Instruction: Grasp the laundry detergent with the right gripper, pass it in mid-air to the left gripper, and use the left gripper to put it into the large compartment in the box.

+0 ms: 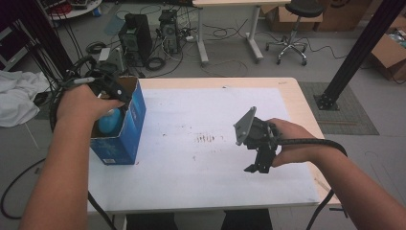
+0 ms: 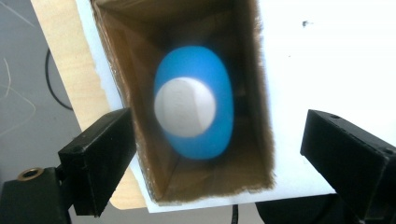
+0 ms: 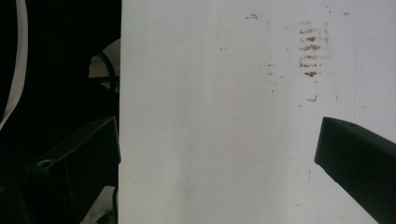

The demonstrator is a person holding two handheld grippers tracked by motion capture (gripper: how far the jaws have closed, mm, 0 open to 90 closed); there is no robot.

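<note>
White tabletop: blue bottle inside box, below spread, empty left gripper fingers, apparently untouched; right gripper agape.

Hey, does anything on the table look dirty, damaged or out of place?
Only small things: brownish smudges stain the middle of the white table cover, and the open blue box has rough, frayed cardboard edges. Nothing looks spilled.
</note>
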